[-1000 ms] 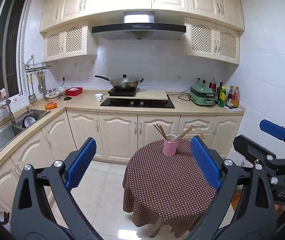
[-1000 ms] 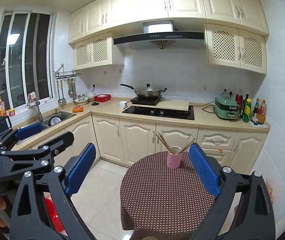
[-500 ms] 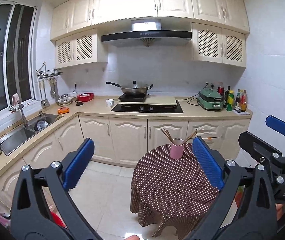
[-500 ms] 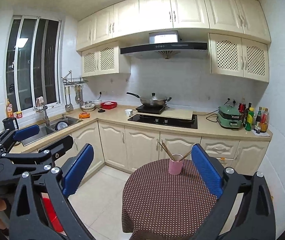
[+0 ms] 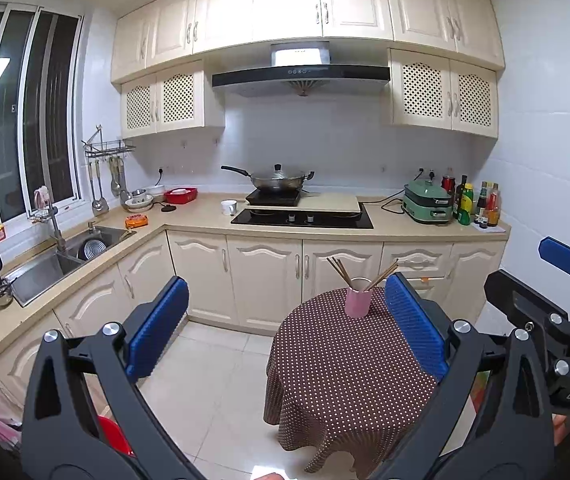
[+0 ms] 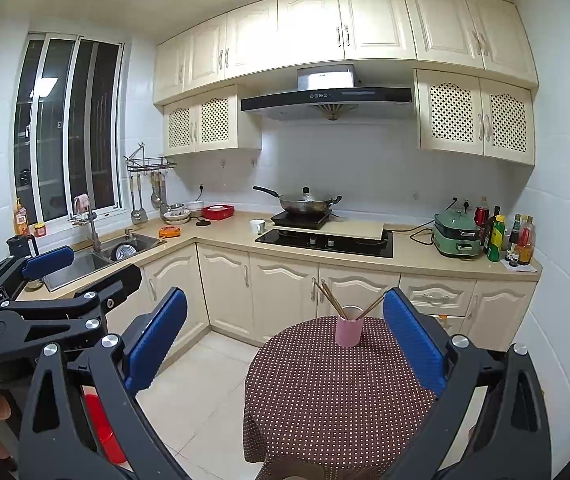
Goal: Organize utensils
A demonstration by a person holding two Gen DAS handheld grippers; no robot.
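A pink cup [image 5: 358, 302] holding several wooden chopsticks [image 5: 339, 271] stands at the far edge of a small round table with a brown dotted cloth [image 5: 337, 364]. It also shows in the right wrist view [image 6: 349, 331]. My left gripper [image 5: 285, 330] is open and empty, held well back from the table. My right gripper [image 6: 283, 334] is open and empty too, beside the left one. Each gripper shows at the edge of the other's view.
An L-shaped kitchen counter [image 5: 189, 212] runs behind the table, with a sink [image 5: 45, 264], a wok on a hob [image 5: 281, 180], a green appliance [image 5: 427, 202] and bottles [image 5: 481, 204]. Hanging ladles [image 5: 99, 184] are by the window. A red stool [image 6: 103, 428] stands on the floor at left.
Both grippers have drawn back and tilted up a little, so the table and cup sit lower in view. Both stay open and empty.
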